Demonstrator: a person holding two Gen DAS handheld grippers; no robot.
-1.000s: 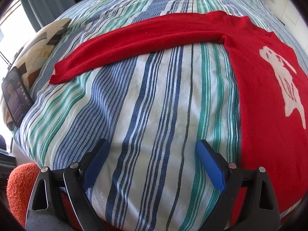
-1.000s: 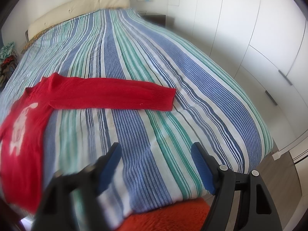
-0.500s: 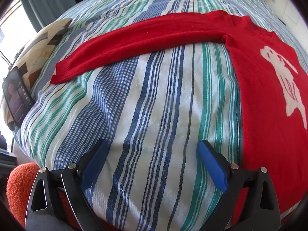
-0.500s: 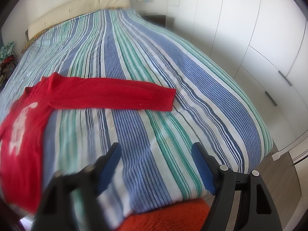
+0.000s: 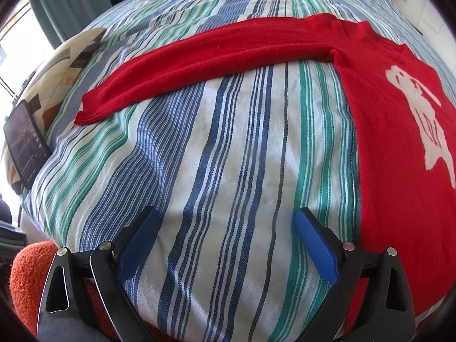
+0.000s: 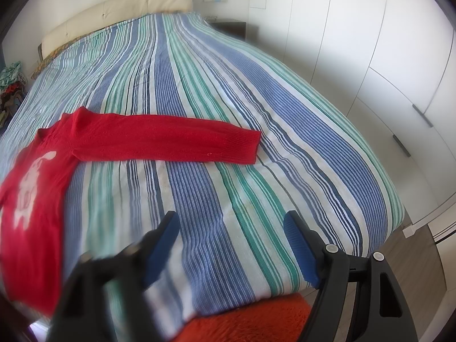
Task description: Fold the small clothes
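A red sweater (image 5: 393, 148) with a white figure on its chest lies flat on the striped bedspread (image 5: 228, 156). One sleeve (image 5: 199, 59) stretches out to the left in the left wrist view. The other sleeve (image 6: 171, 142) reaches right in the right wrist view, where the sweater's body (image 6: 31, 205) fills the left edge. My left gripper (image 5: 226, 228) hovers open over bare bedspread, left of the sweater's body. My right gripper (image 6: 230, 230) is open too, above bare bedspread (image 6: 228, 91) below the right sleeve. Neither holds anything.
A patterned pillow (image 5: 65, 68) and a dark tablet (image 5: 25, 139) sit at the bed's left edge. An orange fuzzy rug (image 6: 250, 322) lies at the foot of the bed. White wardrobe doors (image 6: 370, 42) stand to the right, a cream headboard (image 6: 119, 8) at the far end.
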